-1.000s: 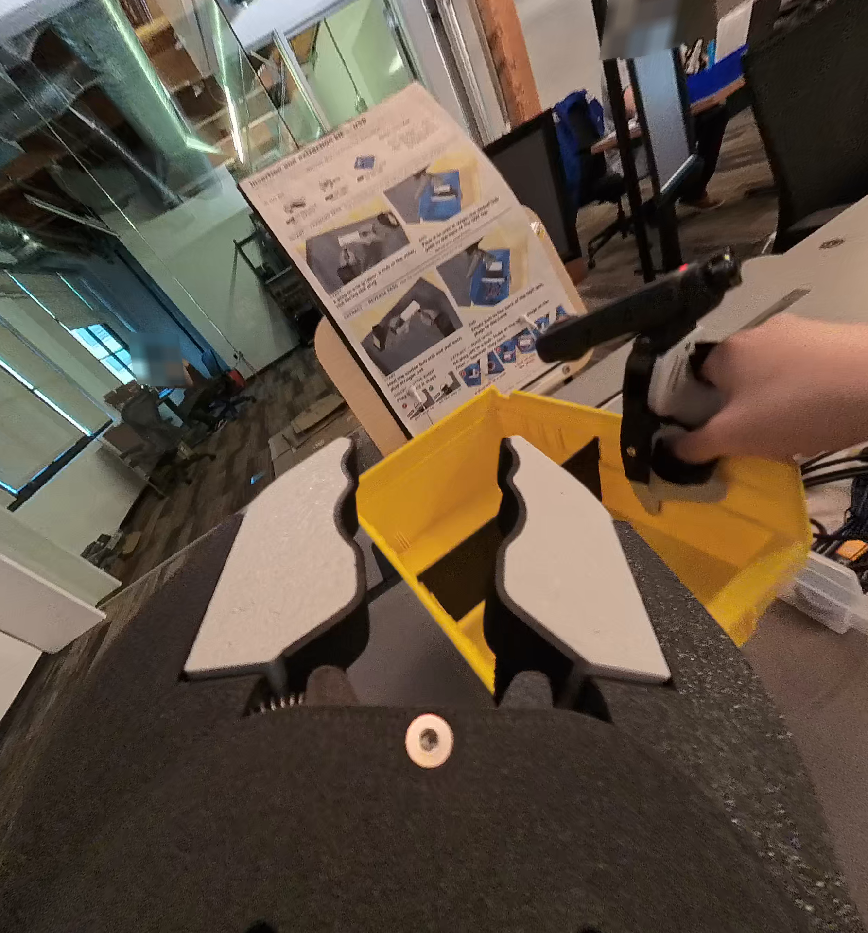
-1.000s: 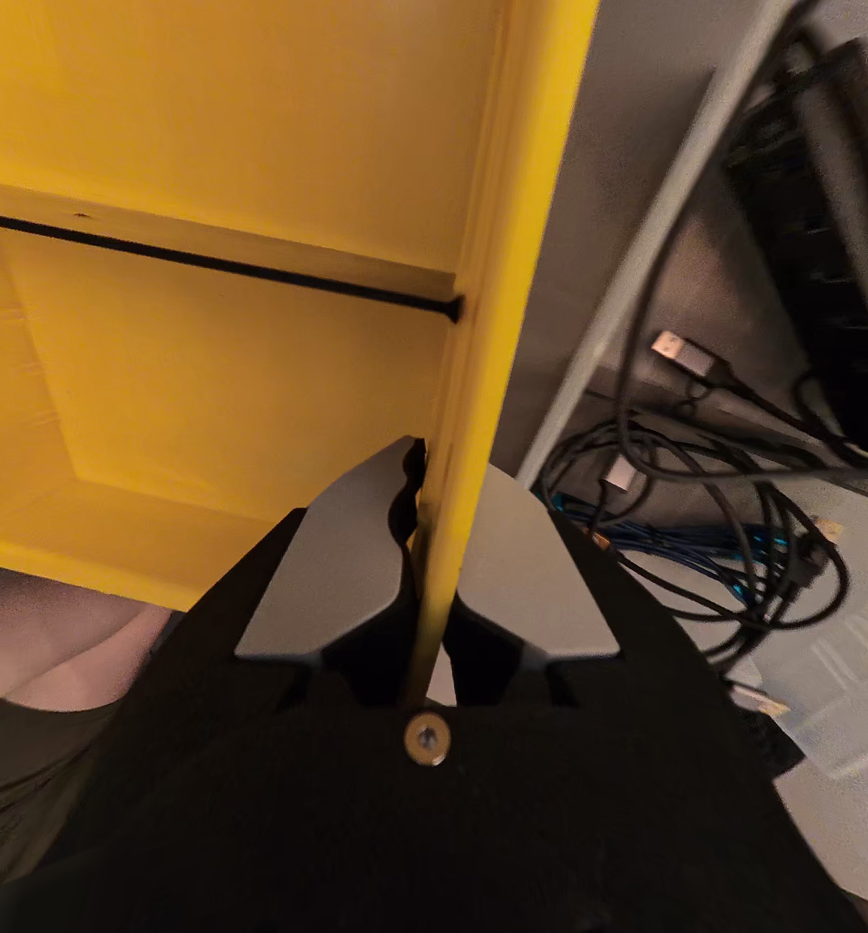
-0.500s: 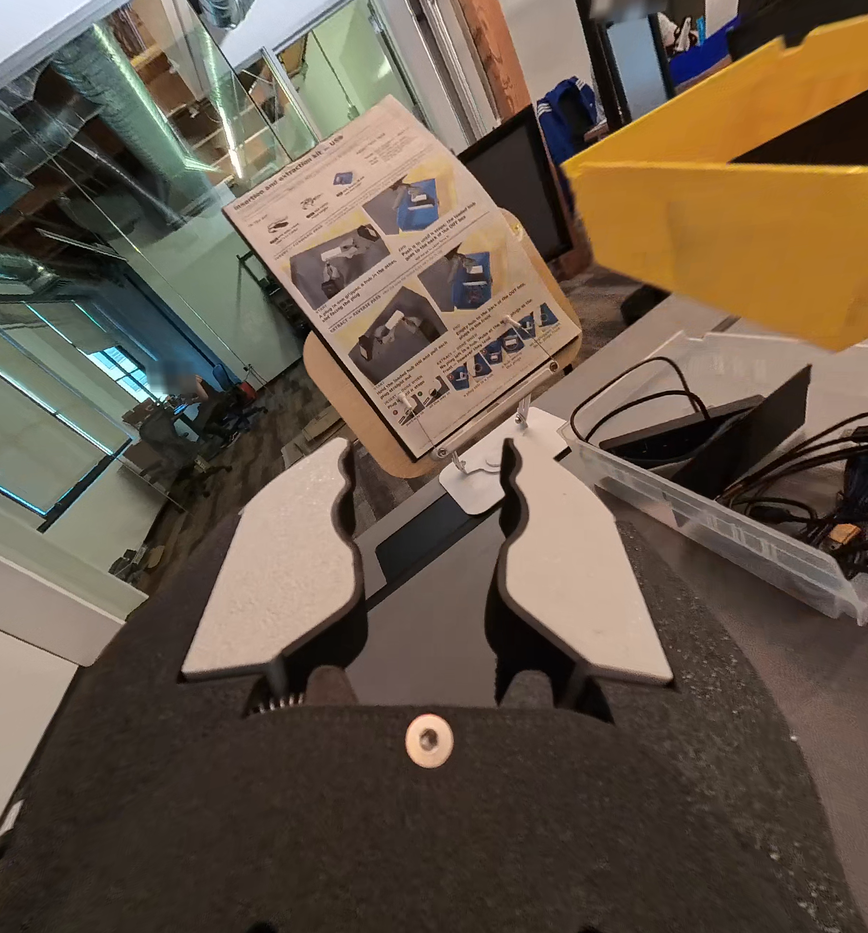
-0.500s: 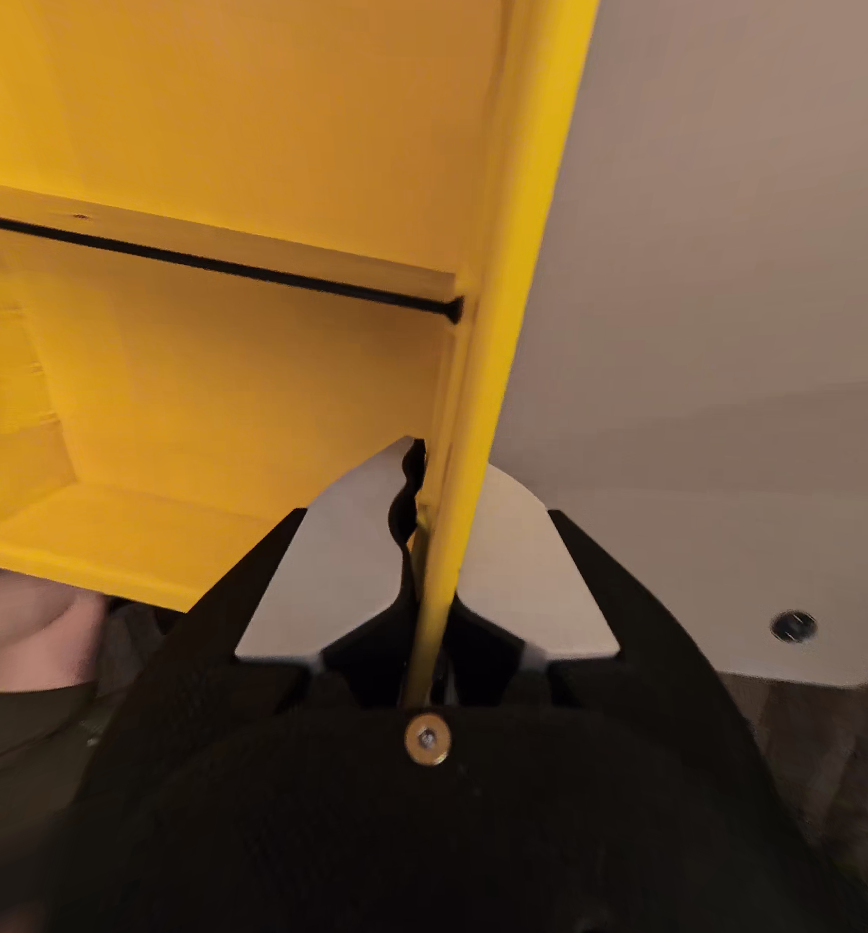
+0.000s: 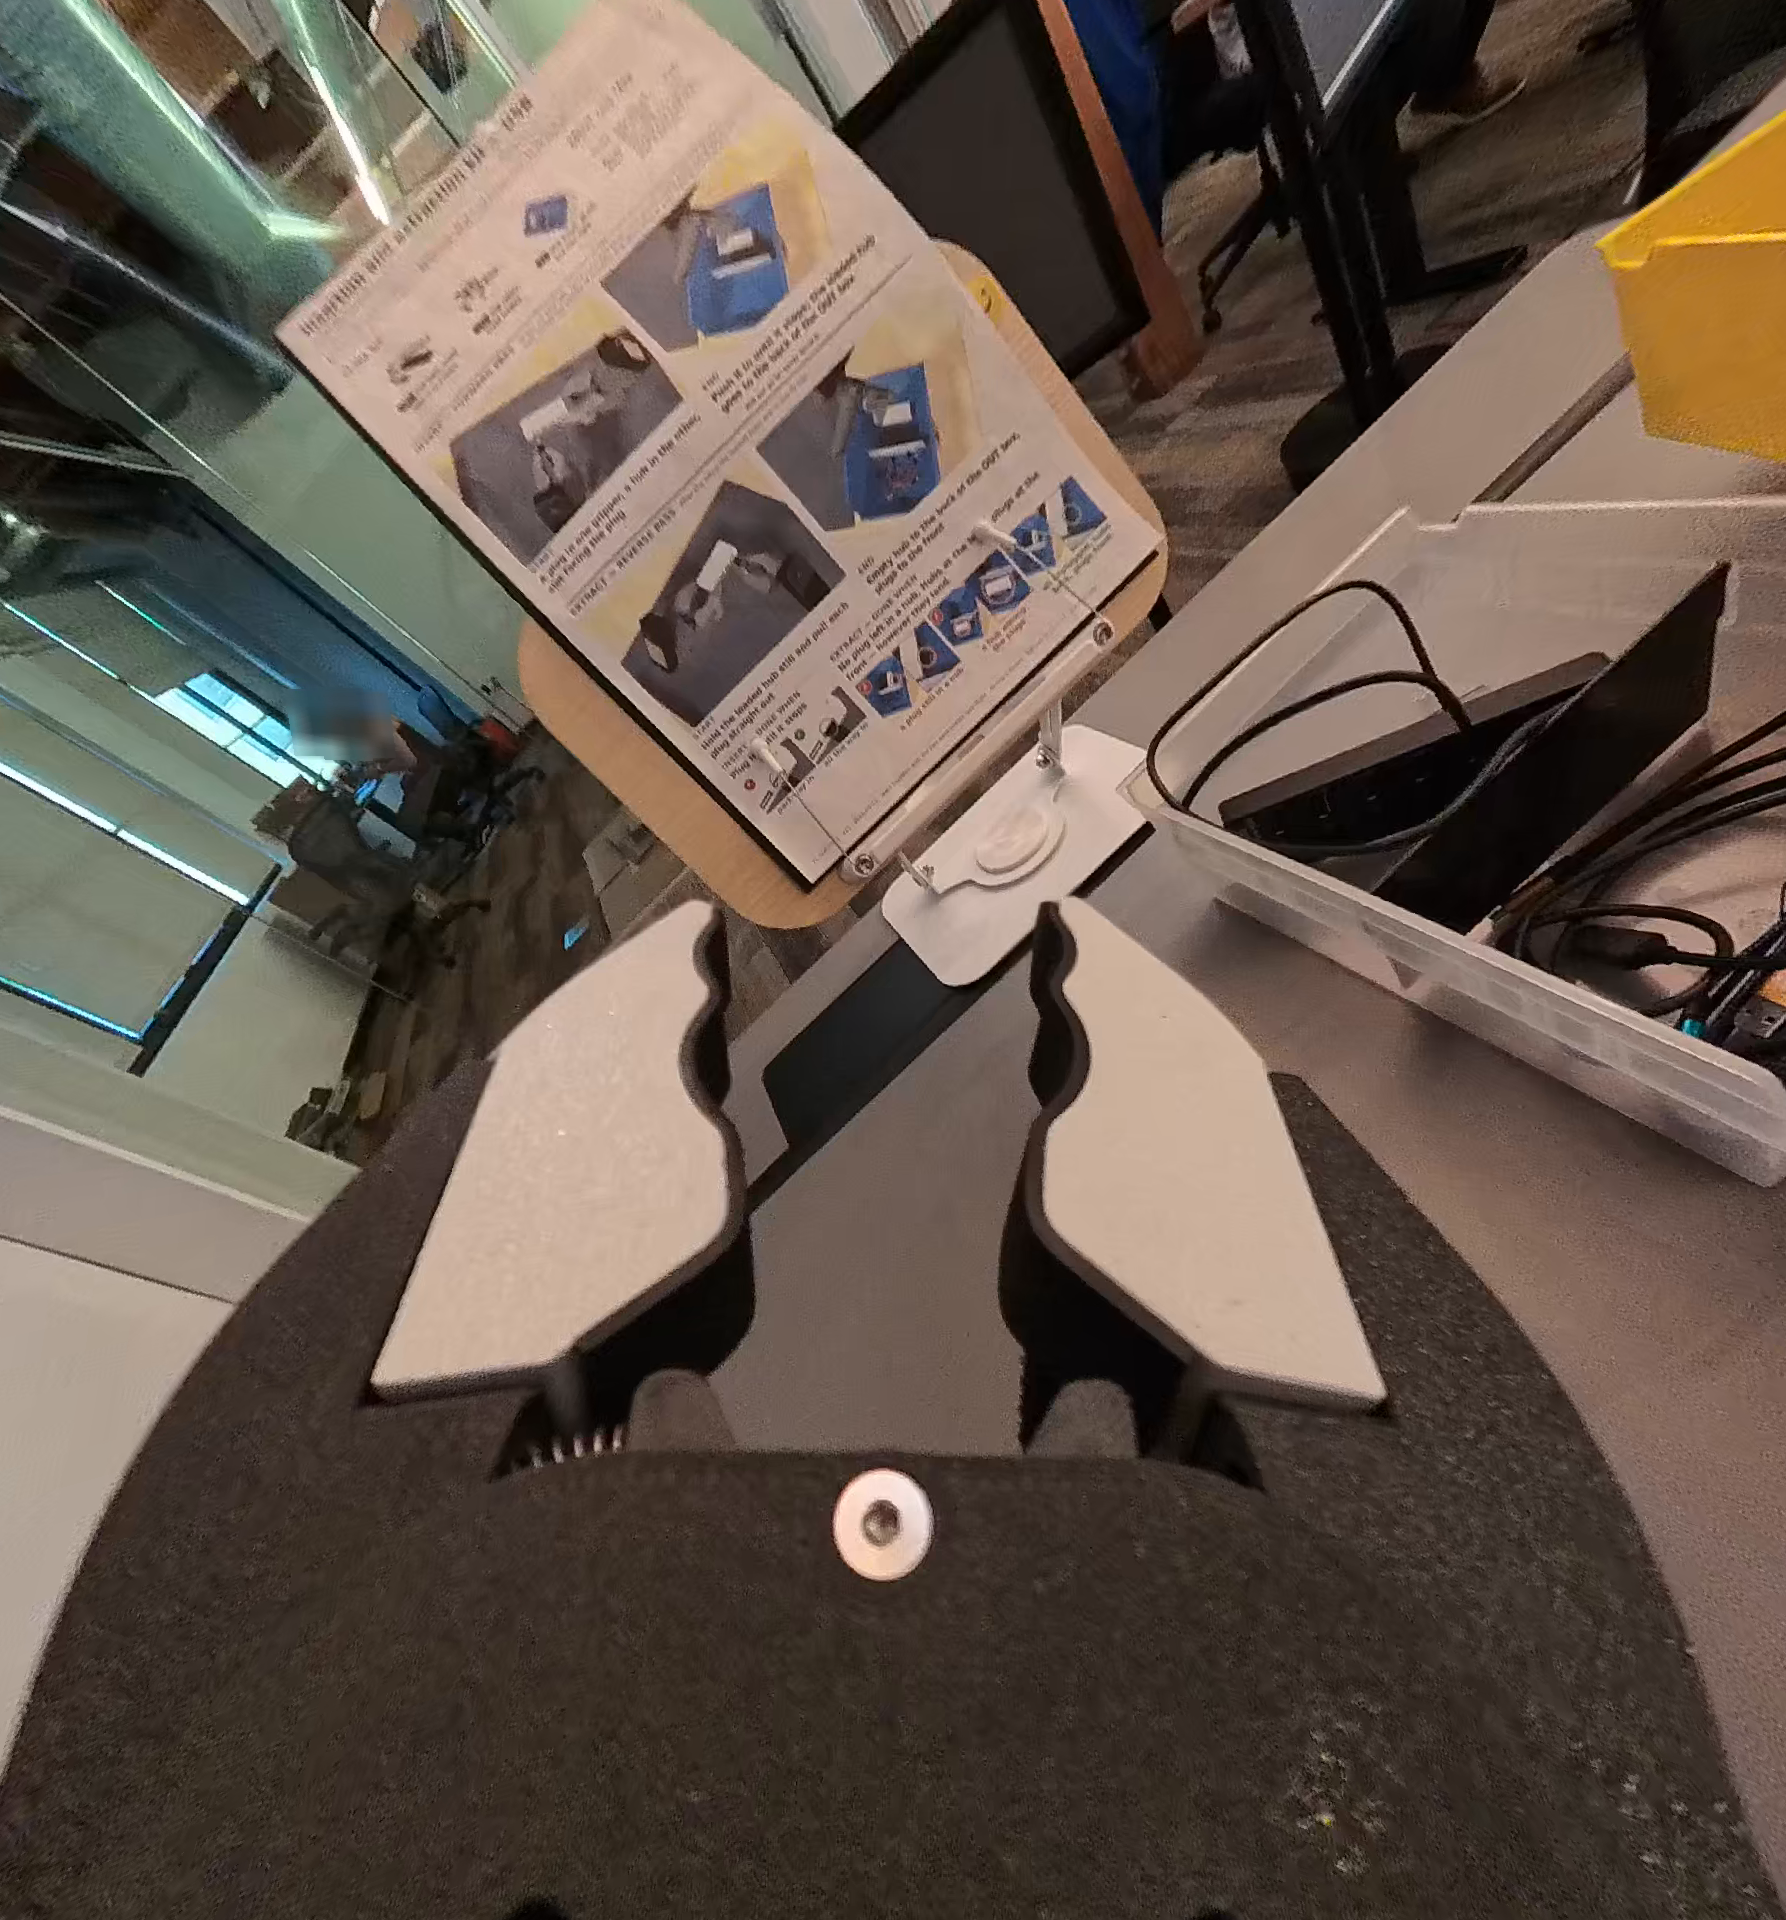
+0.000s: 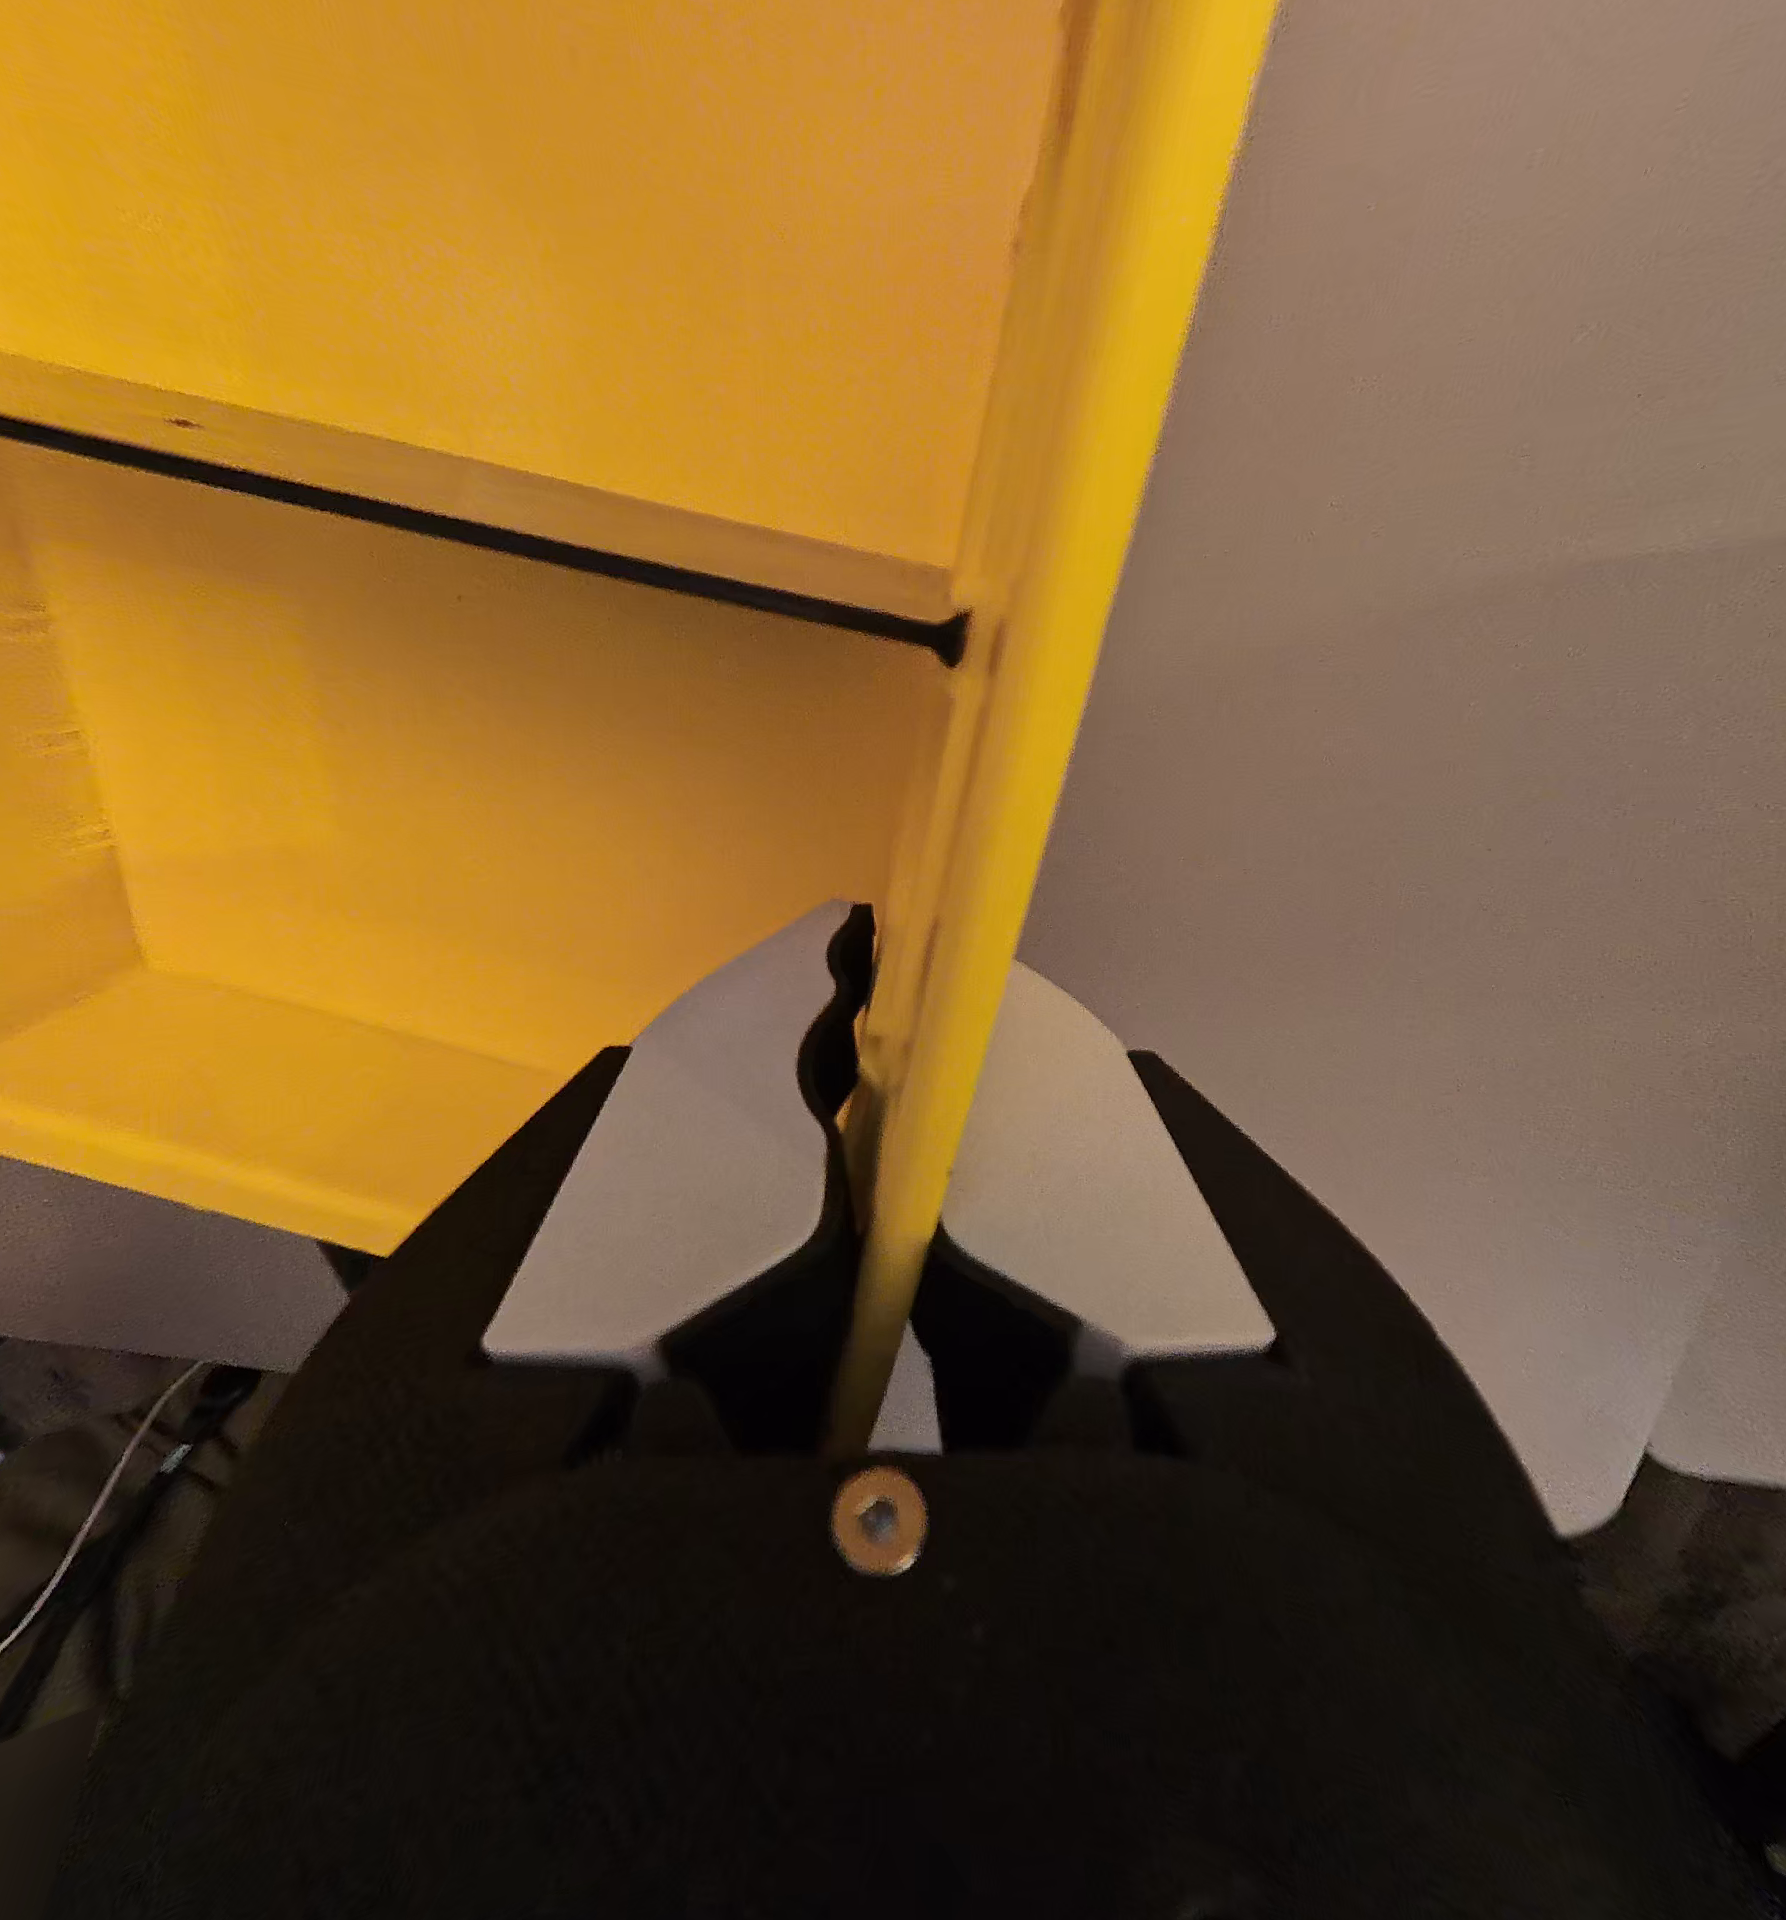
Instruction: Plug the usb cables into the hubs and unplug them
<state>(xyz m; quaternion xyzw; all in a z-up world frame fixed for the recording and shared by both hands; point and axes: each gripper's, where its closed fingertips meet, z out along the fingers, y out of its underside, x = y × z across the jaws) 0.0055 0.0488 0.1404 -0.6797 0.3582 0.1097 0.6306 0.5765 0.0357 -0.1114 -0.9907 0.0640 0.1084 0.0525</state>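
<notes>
Yellow plastic bin (image 6: pixel 577 312) wall pinched in right claw (image 6: pixel 910 1023); left claw (image 5: pixel 878 1023) agape.

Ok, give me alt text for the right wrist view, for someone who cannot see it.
The right gripper is shut on the side wall of a yellow plastic bin, one of its grey fingers inside the bin and the other outside. The bin looks empty, with a thin black line across its inner wall, and a plain pale surface lies behind.
</notes>
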